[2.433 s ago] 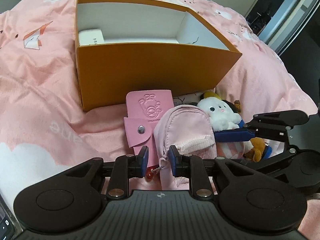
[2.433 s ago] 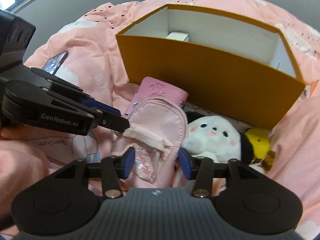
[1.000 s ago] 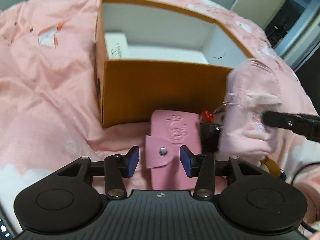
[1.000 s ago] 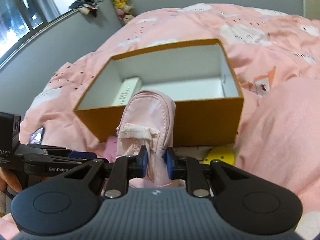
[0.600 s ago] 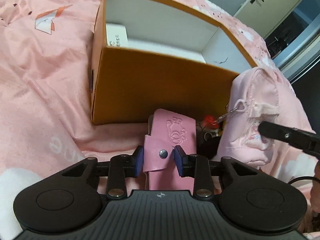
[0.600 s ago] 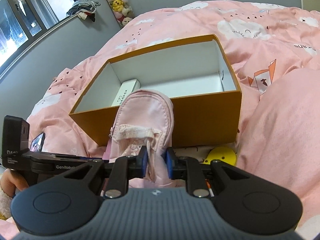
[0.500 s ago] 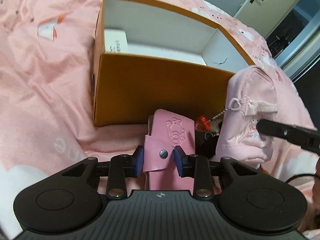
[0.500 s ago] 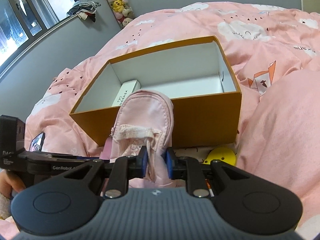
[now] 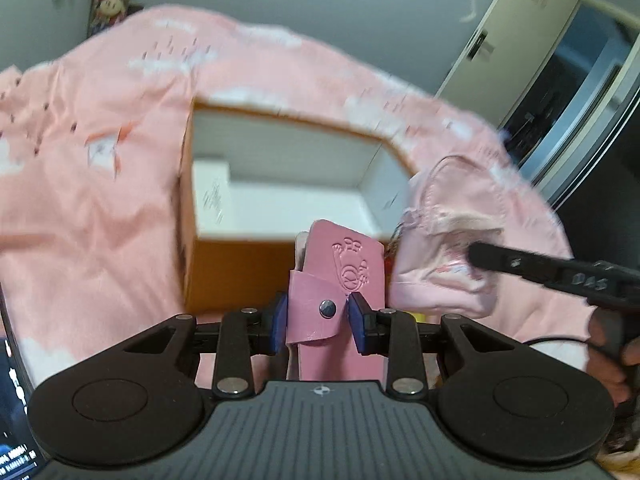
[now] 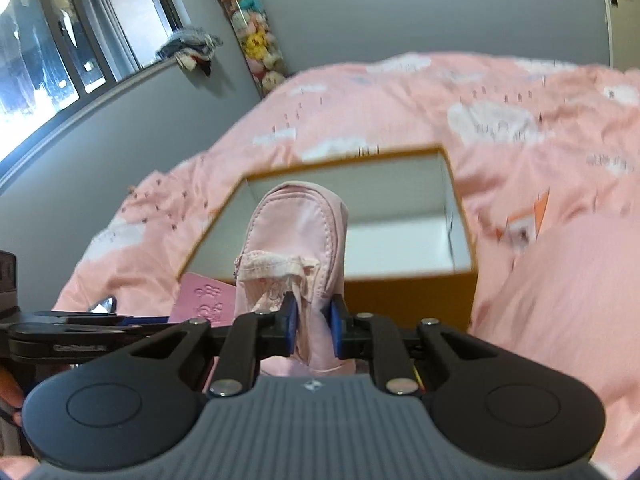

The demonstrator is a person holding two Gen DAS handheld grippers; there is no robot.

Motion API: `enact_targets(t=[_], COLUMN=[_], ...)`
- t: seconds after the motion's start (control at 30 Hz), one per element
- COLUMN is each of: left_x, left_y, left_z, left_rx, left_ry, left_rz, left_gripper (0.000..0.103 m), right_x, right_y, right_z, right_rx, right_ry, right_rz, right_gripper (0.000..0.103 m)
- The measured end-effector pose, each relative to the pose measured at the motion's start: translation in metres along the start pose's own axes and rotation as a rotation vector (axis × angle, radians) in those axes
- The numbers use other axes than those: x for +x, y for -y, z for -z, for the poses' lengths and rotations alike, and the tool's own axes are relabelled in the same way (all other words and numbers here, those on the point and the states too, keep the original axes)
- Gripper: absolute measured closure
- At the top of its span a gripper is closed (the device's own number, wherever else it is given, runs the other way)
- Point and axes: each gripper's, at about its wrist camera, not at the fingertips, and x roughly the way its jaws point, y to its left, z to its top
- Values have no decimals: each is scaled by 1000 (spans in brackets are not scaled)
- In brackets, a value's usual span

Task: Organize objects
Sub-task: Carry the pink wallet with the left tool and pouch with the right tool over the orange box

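a pink key wallet (image 9: 338,276) with an embossed cartoon figure and a metal snap sits clamped between the blue pads of the left gripper (image 9: 319,317), held off the bedding in front of an open orange box (image 9: 240,268). the wallet stands roughly upright along the gripper's line, its top overlapping the box's near wall in the left wrist view. beside it on the right, a small pale pink backpack pouch (image 10: 298,248) is pinched at its lower edge by the right gripper (image 10: 313,330), whose jaws stand narrow and are closing on the fabric. in the right wrist view the pouch rises in front of the box, its rounded top covering part of the white interior. inside the box, against its left wall, lies a small white carton (image 9: 212,200) with blurred printing. the box rests on a pink duvet (image 10: 520,120) printed with white clouds. both views are motion-blurred. a window (image 10: 44,52) and a hanging column of plush toys (image 10: 256,36) show on the grey wall behind.
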Motion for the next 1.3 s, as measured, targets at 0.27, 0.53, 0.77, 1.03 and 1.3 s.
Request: enact_targets(t=[0.27,0.53,0.77,1.03,1.3], left_x=[-12,56,144,202,230], left_y=[15,-2,-37,-62,-60], left_z=[-58,-108,-135,-130,-128], left_rx=[-2,-61,-150,-212,-181], left_ry=[127,23,-151,-268,-337], left_rz=[22,-17,-108,-194,-272], left_gripper=[67,67,67,66,66], right_x=[-12,28,79,126,150], right_y=[-2,14,34,55,63], right_z=[-46,-75,-84,-85,-83], right_rx=[-34,-24,-22,-13,-8], right_ry=[119,108,19,-69,-115], right_rz=[13,83,111,93,85], right_gripper=[86,86,86,86,86])
